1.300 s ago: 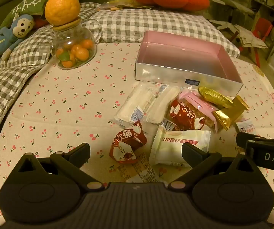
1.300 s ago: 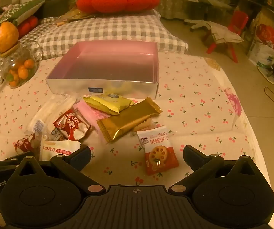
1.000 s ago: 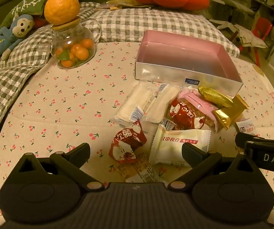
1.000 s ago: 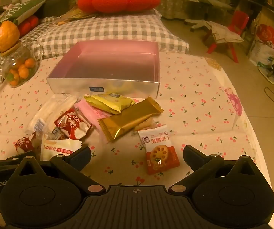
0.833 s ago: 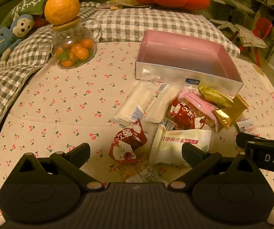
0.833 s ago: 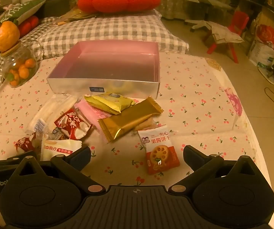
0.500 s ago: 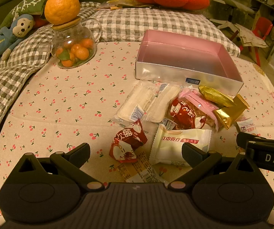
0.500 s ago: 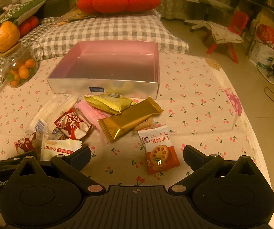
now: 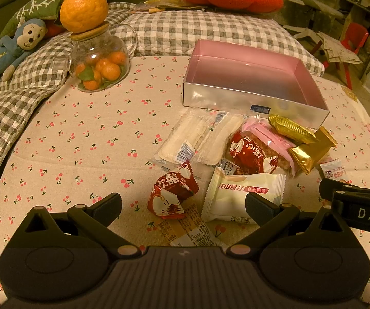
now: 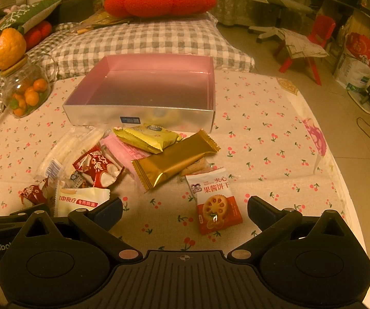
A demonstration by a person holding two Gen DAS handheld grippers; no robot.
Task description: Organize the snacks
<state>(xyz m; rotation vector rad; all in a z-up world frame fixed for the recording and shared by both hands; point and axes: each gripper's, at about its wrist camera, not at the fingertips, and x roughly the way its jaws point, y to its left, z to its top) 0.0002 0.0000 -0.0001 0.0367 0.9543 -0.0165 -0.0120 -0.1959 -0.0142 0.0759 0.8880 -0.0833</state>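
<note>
Snacks lie loose ahead of both spread, empty grippers, so the right gripper (image 10: 185,209) should straddle the biscuit packet (image 10: 214,200) just ahead, pinch its edges, and carry it forward into the empty pink box (image 10: 143,113).

Wide-apart right gripper (image 10: 185,209) over red biscuit packet (image 10: 214,200), snack pile before pink box (image 10: 143,114)

Count on the bed: one pink box (image 10: 143,92), holding nothing. Wrapped snacks: two clear white packets (image 9: 185,139), two red (image 9: 172,188), one cream (image 9: 241,195), one pink (image 10: 123,152), two gold (image 10: 174,159), one orange biscuit packet (image 10: 216,200), one flat tan wrapper (image 9: 187,226). One glass jar (image 9: 98,61) of small oranges, one large orange (image 9: 83,5) on its lid. Two hand-held grippers (image 9: 183,203).
</note>
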